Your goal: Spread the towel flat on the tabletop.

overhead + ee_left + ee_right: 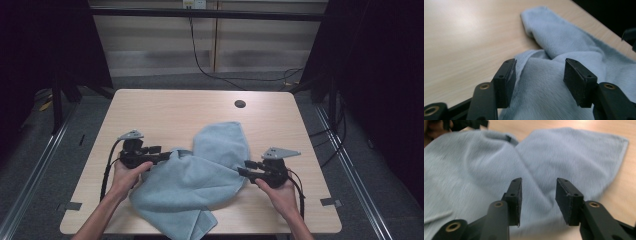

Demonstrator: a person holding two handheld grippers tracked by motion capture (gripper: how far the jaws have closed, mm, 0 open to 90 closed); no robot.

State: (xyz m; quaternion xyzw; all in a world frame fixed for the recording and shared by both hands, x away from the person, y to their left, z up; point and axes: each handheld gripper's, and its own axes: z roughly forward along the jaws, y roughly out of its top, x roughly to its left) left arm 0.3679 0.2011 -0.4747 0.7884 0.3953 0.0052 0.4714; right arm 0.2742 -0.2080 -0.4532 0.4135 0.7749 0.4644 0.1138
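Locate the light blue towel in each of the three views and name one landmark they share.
High view: the light blue towel lies crumpled at centre, between both grippers, hanging over the near edge.
Left gripper view: centre to right, beyond and between the open jaws.
Right gripper view: across most of the picture, behind the open jaws.
Shared landmark: the wooden table.

The towel [200,175] lies on the table [165,107], between both tools.

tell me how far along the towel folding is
Early. The light blue terry towel lies bunched on the light wooden table, one flap thrown over, its near corner hanging off the front edge. The left gripper and right gripper are open, cloth between the left fingers unpinched. Flattening and neat folds remain.
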